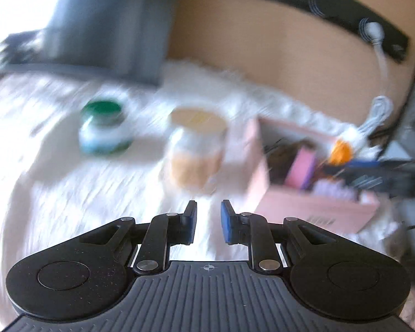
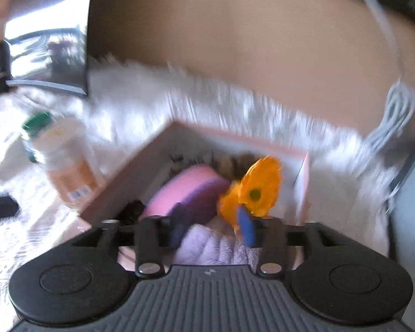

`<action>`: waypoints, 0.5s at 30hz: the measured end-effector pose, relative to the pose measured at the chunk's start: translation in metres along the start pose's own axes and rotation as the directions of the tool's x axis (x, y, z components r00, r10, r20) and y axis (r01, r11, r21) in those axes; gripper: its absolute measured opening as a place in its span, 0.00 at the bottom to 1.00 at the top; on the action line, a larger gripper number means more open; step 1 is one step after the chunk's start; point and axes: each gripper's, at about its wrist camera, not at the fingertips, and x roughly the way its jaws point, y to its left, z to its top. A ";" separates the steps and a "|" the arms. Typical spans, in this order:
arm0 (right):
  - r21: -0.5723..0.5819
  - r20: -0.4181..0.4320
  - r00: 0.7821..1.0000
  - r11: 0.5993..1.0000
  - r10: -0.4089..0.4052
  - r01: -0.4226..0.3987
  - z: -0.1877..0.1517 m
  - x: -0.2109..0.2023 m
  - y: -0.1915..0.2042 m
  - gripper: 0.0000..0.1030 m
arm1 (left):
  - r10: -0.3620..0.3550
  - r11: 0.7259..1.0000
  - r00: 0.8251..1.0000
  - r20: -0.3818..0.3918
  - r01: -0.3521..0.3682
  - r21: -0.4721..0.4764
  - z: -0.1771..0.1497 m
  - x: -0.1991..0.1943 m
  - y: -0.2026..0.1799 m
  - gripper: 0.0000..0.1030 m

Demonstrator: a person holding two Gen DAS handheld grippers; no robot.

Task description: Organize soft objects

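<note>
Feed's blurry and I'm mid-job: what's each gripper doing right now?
Left gripper: open, holding nothing, above the white blanket.
Right gripper: open, over the pink box, nothing clearly held; orange flower sits by one finger.

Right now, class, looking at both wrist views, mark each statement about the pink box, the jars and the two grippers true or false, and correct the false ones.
1. The left gripper is shut on a jar. False: its fingers stand apart with nothing between them.
2. The pink box holds a pink and purple sponge. True.
3. The green-lidded jar lies inside the box. False: it stands outside it on the white fluffy cover.
4. An orange flower shows just beyond the right gripper. True.
5. The tan-lidded jar stands between the green-lidded jar and the box. True.
</note>
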 end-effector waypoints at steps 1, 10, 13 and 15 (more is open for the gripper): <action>-0.002 0.040 0.999 1.000 0.018 -0.018 -0.004 -0.012 -0.002 0.62 | 0.022 1.000 1.000 -0.004 -0.022 -0.023 -0.010 -0.001 0.003 0.20; -0.050 -0.043 0.972 0.971 0.230 -0.232 -0.057 -0.038 0.022 0.68 | 0.175 0.982 0.983 0.058 -0.170 -0.078 -0.073 -0.014 -0.024 0.20; -0.028 -0.130 0.959 0.966 0.251 -0.257 -0.078 -0.021 0.028 0.69 | 0.199 0.978 0.979 0.037 -0.196 -0.073 -0.082 -0.007 -0.032 0.20; -0.013 -0.160 0.952 0.964 0.261 -0.266 -0.085 -0.013 0.029 0.70 | 0.219 0.974 0.975 0.035 -0.217 -0.063 -0.090 -0.003 -0.035 0.21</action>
